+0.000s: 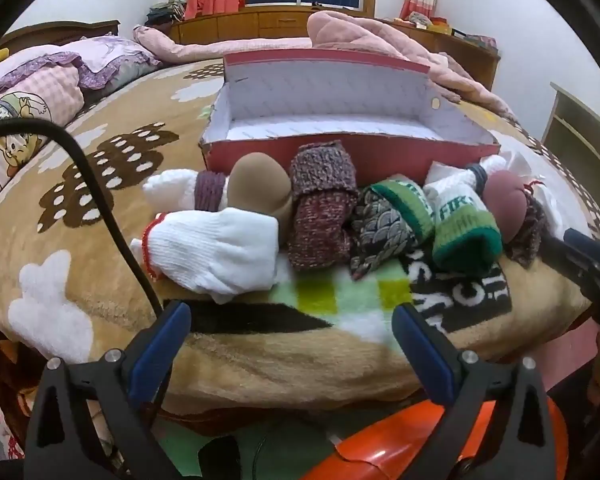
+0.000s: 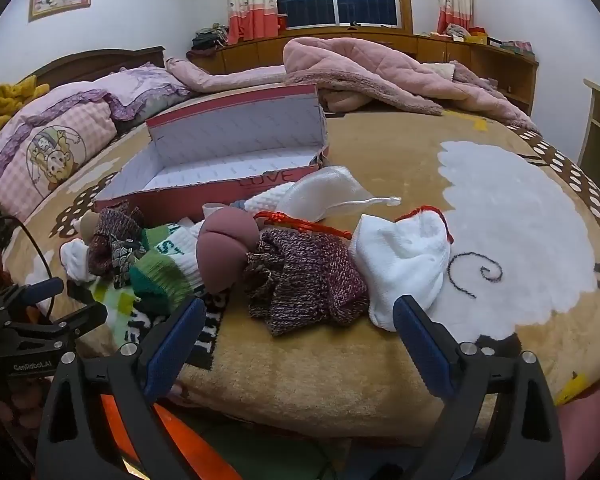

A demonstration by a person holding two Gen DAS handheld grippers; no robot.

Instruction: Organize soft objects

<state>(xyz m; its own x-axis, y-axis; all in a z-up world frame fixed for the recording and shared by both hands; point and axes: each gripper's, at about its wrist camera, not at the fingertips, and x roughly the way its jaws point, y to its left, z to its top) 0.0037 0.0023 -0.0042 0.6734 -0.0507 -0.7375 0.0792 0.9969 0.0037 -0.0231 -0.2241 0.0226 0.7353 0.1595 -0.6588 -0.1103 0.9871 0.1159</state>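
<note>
A row of soft items lies on the bed in front of an open red box (image 1: 352, 152), also in the right wrist view (image 2: 260, 184). In the left wrist view: a white glove (image 1: 216, 248), a tan sock roll (image 1: 256, 188), a maroon knit piece (image 1: 320, 212), a grey patterned sock (image 1: 376, 232), a green-cuffed sock (image 1: 464, 232). My left gripper (image 1: 292, 332) is open and empty, just short of them. In the right wrist view: a mauve roll (image 2: 224, 248), a maroon knit piece (image 2: 304, 280), a white glove (image 2: 404, 264). My right gripper (image 2: 300, 332) is open and empty before the knit piece.
The bed has a tan patterned blanket (image 2: 340, 380). Pillows (image 2: 60, 140) lie at the left, a pink quilt (image 2: 380, 72) at the back. A black cable (image 1: 100, 200) crosses the left wrist view. Something orange (image 1: 400, 440) sits below the bed edge.
</note>
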